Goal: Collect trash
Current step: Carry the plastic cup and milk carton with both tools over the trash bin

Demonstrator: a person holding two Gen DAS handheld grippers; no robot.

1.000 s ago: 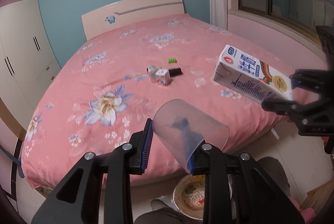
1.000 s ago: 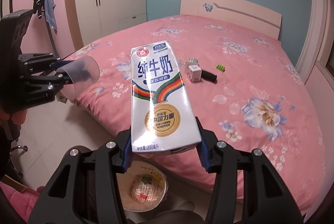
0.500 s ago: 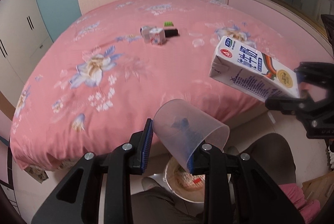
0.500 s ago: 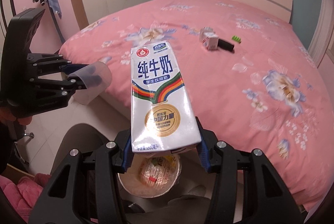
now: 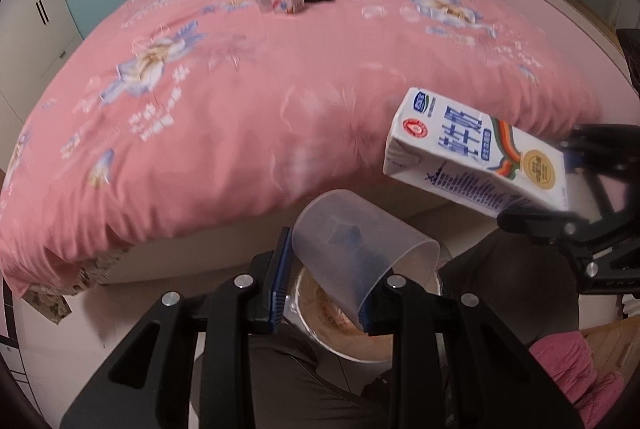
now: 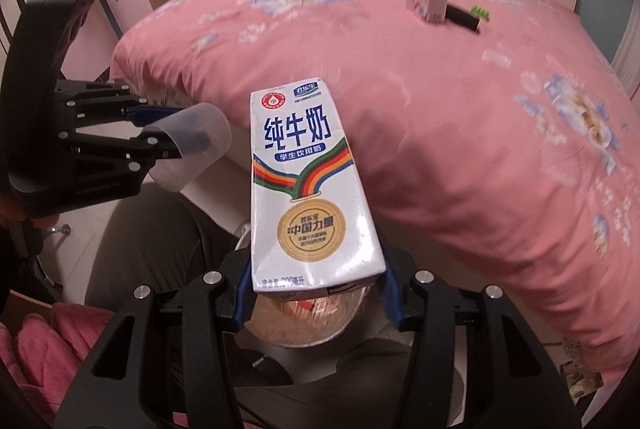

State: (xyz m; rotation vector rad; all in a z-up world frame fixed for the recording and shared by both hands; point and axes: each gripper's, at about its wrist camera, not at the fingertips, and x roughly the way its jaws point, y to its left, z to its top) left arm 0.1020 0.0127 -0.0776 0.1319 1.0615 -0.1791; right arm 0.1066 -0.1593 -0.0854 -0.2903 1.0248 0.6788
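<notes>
A: Why are both items held over the bin [image 6: 298,325]?

B: So they can be dropped in. The plastic cup [image 5: 360,253] is pinched by the left gripper [image 5: 322,289], the milk carton [image 6: 308,189] clamped by the right gripper [image 6: 316,293], directly above it.

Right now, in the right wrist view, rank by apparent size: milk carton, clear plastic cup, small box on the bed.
1. milk carton, largest, but closest to the camera
2. clear plastic cup
3. small box, smallest, but farthest away, so its true size is unsure
</notes>
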